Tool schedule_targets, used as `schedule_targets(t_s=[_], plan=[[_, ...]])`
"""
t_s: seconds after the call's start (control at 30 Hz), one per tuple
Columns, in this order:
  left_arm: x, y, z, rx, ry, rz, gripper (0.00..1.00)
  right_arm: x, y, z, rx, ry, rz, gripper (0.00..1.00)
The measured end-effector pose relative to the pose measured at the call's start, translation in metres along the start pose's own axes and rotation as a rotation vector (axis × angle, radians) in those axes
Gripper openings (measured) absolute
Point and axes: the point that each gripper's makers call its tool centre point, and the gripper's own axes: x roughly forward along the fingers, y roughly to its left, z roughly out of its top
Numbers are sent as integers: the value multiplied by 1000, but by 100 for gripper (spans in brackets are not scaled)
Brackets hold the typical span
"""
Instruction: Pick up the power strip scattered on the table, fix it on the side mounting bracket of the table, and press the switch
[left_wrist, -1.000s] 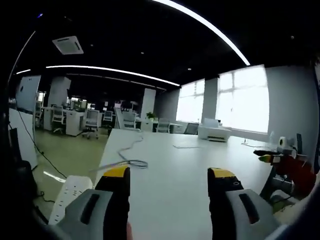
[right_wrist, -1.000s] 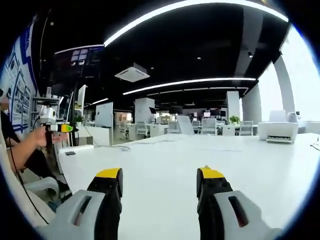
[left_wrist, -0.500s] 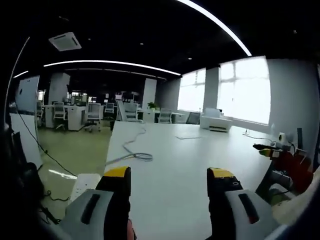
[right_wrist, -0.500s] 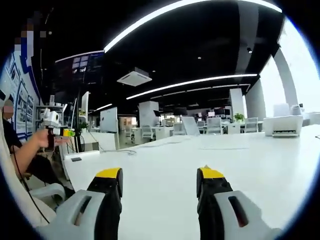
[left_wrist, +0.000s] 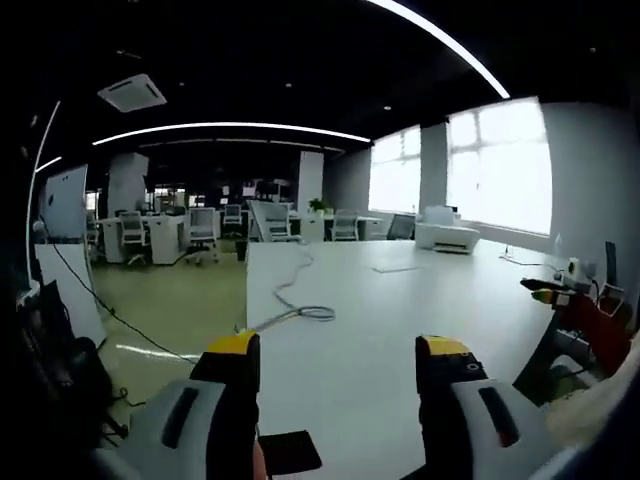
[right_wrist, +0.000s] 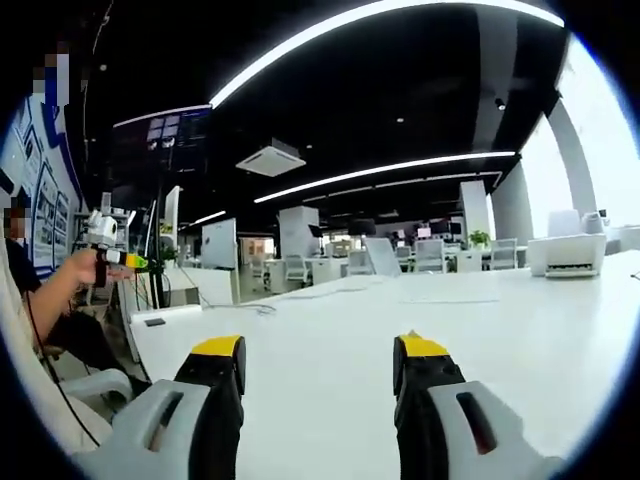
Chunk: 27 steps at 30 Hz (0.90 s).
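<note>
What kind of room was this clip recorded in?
Most likely an open-plan office: a long white table, rows of desks with white swivel chairs behind, a white printer, and linear ceiling lights.

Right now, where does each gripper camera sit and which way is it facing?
Left gripper view: rides the left gripper, jaws apart, looking along the long white table past a grey looped cable toward bright windows.
Right gripper view: rides the right gripper, jaws apart, looking across the table toward office desks; a person's forearm shows at left.
Shared: the white table and a white printer.
</note>
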Motion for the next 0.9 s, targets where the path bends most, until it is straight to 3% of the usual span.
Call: schedule_targets(t_s=[0.43,0.47,0.67,0.9], plan=[[-15,14,9,21,30,-12,69,0,6,1,-18,6,13,55],[-19,20,8,53,61,5,70,0,6,1,-19,7,15,55],[-20,40,2,102,108,53,70,2,9,-2,-20,15,24,55],[-24,56,-4,119,147,60,68,2,14,2,-32,15,45,55]])
